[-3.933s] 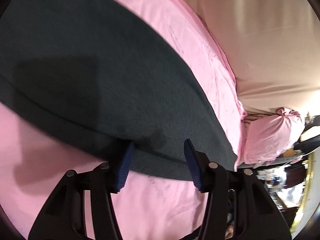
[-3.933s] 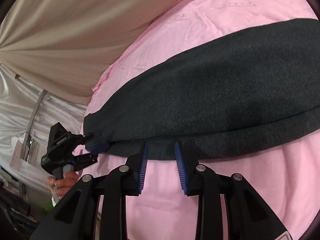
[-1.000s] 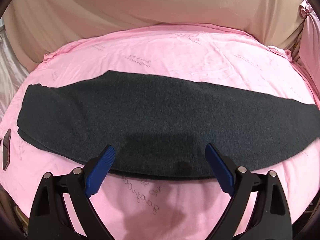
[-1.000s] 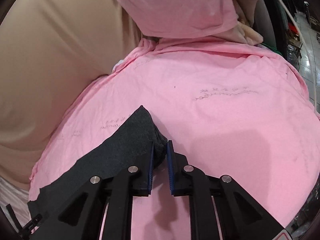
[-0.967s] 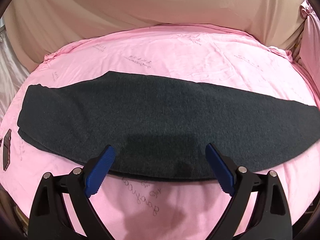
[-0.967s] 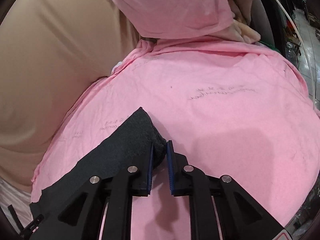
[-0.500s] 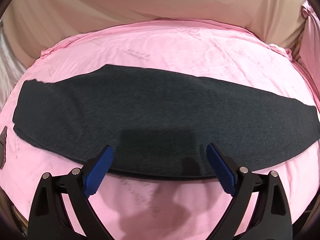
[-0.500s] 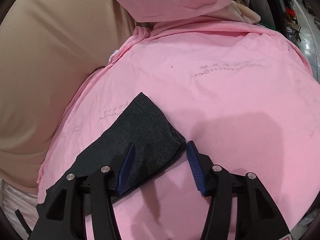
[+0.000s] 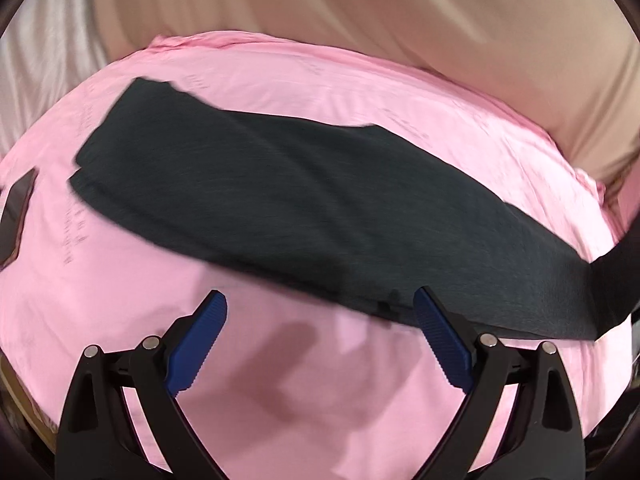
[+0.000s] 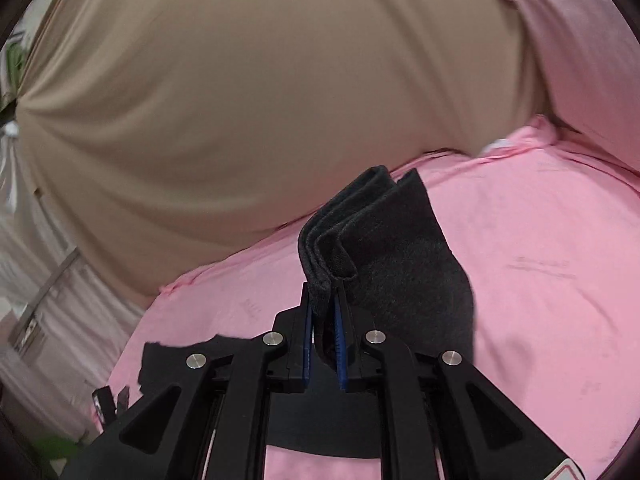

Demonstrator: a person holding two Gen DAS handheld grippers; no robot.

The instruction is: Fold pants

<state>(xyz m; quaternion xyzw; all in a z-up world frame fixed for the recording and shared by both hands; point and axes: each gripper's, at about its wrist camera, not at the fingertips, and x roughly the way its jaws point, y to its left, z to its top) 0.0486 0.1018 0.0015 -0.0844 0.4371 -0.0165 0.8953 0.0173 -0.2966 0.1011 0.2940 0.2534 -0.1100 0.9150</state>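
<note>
The dark grey pants lie folded lengthwise in a long band across the pink bed sheet. My left gripper is open and empty, hovering over the sheet just in front of the band's near edge. My right gripper is shut on the leg-end of the pants and holds it lifted off the sheet, the hem layers standing up between the blue pads. In the left wrist view that end rises at the far right.
A beige curtain hangs behind the bed. A pink pillow sits at the right end. A dark flat object lies at the sheet's left edge.
My right gripper, open half a second ago over the leg-end, has shut on it and lifted it. My left gripper has pulled back and swung left, still open.
</note>
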